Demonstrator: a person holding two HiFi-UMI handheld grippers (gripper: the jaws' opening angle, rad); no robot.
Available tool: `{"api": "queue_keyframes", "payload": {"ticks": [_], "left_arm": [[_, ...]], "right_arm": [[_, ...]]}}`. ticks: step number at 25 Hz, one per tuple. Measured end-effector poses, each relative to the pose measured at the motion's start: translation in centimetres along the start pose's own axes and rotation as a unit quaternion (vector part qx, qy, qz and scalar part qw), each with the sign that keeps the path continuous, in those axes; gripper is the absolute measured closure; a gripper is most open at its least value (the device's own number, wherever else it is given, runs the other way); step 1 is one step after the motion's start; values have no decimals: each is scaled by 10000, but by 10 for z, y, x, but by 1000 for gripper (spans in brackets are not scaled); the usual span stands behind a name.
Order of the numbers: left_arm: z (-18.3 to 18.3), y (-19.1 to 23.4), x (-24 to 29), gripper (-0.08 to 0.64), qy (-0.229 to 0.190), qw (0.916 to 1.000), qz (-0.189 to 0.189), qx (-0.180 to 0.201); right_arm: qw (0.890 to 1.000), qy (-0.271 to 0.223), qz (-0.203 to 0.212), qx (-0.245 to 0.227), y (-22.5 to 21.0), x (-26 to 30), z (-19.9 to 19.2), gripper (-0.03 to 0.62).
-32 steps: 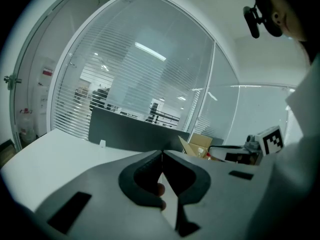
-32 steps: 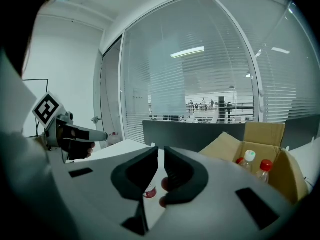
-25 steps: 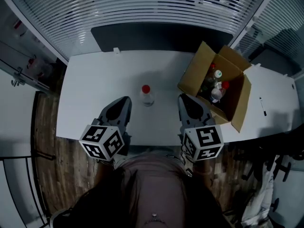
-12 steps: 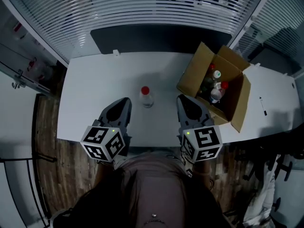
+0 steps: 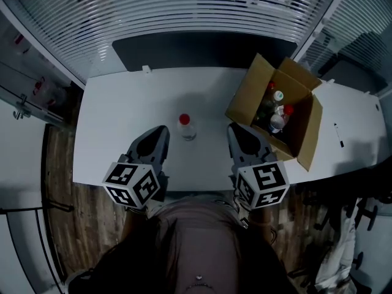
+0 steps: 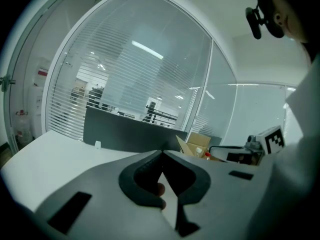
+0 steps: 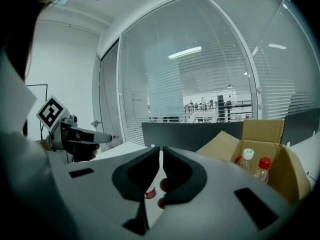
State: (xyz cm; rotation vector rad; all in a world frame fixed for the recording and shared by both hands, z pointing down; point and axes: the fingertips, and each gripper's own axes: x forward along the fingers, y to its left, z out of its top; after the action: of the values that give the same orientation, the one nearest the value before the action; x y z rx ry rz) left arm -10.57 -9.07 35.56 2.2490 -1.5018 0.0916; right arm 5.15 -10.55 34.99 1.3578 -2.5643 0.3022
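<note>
Presently both empty: left gripper [image 5: 162, 130] jaws closed tip-to-tip, right gripper [image 5: 233, 130] jaws a hairline apart. Small bottle [image 5: 185, 127] stands on table [image 5: 116, 121] at 12 o'clock, between them; probably light and slippery, so grip mid-body.

Bare desk [image 5: 116, 115] lies open ahead of the left gripper [image 5: 160, 130]. A red-capped bottle [image 5: 186, 126] stands between the two grippers' lanes. The cardboard box [image 5: 246, 100], flaps raised, blocks the desk just right of the right gripper [image 5: 234, 130].
</note>
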Motion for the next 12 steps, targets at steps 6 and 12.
{"api": "queue_keyframes", "payload": {"ticks": [6, 12], "left_arm": [[1, -10, 14, 551, 37, 9999, -134, 35], [1, -24, 32, 551, 102, 9994, -332, 51]], "right_arm": [[9998, 0, -212, -27, -18, -3, 0, 552], [9988, -49, -479, 14, -42, -11, 2, 551]]}}
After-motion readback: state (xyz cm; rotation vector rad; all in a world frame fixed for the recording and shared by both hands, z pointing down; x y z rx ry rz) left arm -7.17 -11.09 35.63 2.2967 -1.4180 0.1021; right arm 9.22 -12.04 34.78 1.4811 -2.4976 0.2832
